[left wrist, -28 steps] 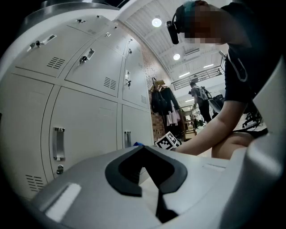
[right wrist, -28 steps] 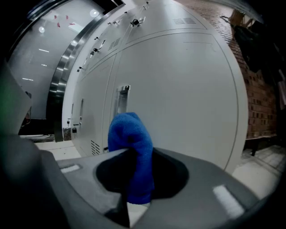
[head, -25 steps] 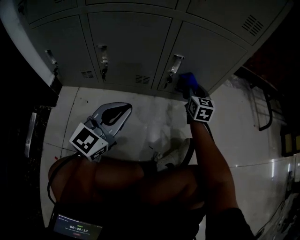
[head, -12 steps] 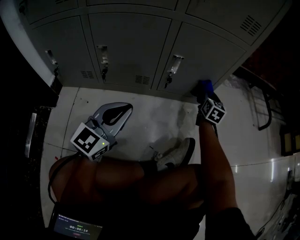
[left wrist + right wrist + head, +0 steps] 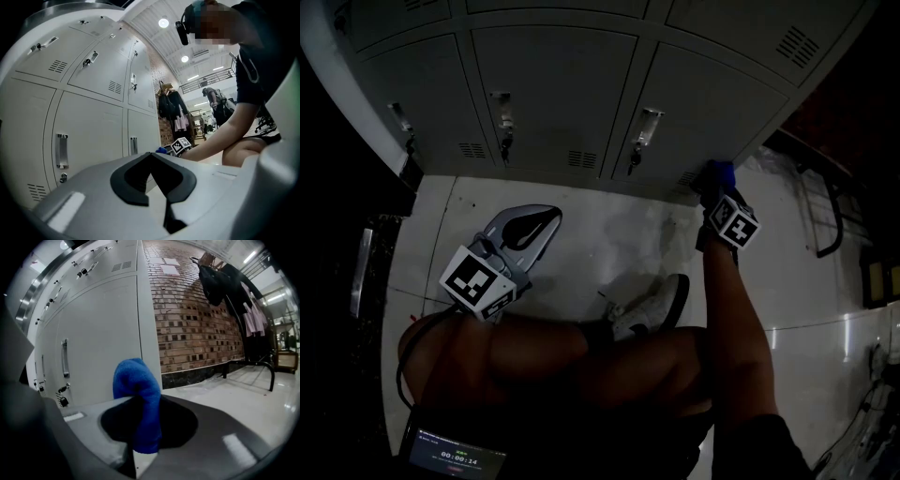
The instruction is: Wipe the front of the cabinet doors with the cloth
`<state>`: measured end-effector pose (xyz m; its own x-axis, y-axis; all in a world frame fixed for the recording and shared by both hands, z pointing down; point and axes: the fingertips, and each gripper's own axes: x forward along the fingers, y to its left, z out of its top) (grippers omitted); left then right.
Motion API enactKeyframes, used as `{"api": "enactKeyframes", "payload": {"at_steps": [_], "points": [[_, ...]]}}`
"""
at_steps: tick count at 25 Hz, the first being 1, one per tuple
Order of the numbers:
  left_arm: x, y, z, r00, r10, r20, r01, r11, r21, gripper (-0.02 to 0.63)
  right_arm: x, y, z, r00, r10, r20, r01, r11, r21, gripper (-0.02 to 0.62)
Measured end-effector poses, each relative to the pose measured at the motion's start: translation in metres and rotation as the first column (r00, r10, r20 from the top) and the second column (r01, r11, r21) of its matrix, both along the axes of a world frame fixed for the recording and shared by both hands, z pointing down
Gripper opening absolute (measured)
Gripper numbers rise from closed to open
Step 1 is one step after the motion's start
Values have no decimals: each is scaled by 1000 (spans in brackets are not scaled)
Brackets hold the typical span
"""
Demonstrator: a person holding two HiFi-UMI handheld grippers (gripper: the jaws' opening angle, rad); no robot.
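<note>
A blue cloth (image 5: pixel 138 404) is pinched in my right gripper (image 5: pixel 140 427), whose jaws are shut on it. In the head view the blue cloth (image 5: pixel 717 174) presses at the lower right corner of the rightmost grey cabinet door (image 5: pixel 712 103), with the right gripper (image 5: pixel 719 192) just below it. My left gripper (image 5: pixel 530 225) hangs low over the floor at the left, away from the doors; its jaws are shut with nothing between them (image 5: pixel 154 176). Grey locker doors (image 5: pixel 89 126) with handles and key locks fill the left gripper view.
A key hangs in the lock of the right door (image 5: pixel 635 159). My shoe (image 5: pixel 652 309) rests on the glossy white floor (image 5: pixel 609 234). A brick wall (image 5: pixel 201 319) and a dark metal rail (image 5: pixel 253 369) stand right of the cabinet. A small screen (image 5: pixel 455 459) sits at the bottom left.
My right gripper has slid the cloth to the right along the bottom of the right door, from near the handle to the door's lower right corner. The left gripper has stayed put.
</note>
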<state>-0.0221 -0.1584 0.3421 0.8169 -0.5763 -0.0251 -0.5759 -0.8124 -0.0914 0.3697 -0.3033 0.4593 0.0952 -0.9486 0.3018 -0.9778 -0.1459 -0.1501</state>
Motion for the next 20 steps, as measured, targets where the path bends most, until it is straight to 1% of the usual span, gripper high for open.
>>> {"api": "enactKeyframes", "payload": {"at_steps": [3, 5, 8, 10, 13, 16, 20], "points": [[-1, -1, 1, 1000, -5, -2, 5, 1000, -2, 6, -24, 1, -16, 997, -24, 69, 22, 999, 31, 81], [-1, -1, 0, 1000, -4, -2, 4, 1000, -2, 5, -46, -1, -32, 994, -60, 89, 54, 996, 67, 81], [0, 0, -1, 1000, -2, -3, 2, 1000, 1, 5, -92, -4, -58, 987, -154, 49, 147, 982, 121, 81], [0, 0, -3, 1000, -1, -4, 2, 1000, 3, 5, -123, -3, -74, 975, -221, 3, 218, 964, 152, 81], [0, 0, -4, 1000, -1, -6, 1, 1000, 5, 6, -163, 1, -86, 949, -306, -72, 314, 934, 168, 81], [0, 0, -4, 1000, -3, -8, 3, 1000, 5, 6, -197, 6, -85, 922, -378, -85, 387, 907, 165, 81], [1, 1, -5, 1000, -2, -10, 2, 1000, 9, 6, -226, 10, -76, 893, -442, -88, 451, 880, 151, 81]]}}
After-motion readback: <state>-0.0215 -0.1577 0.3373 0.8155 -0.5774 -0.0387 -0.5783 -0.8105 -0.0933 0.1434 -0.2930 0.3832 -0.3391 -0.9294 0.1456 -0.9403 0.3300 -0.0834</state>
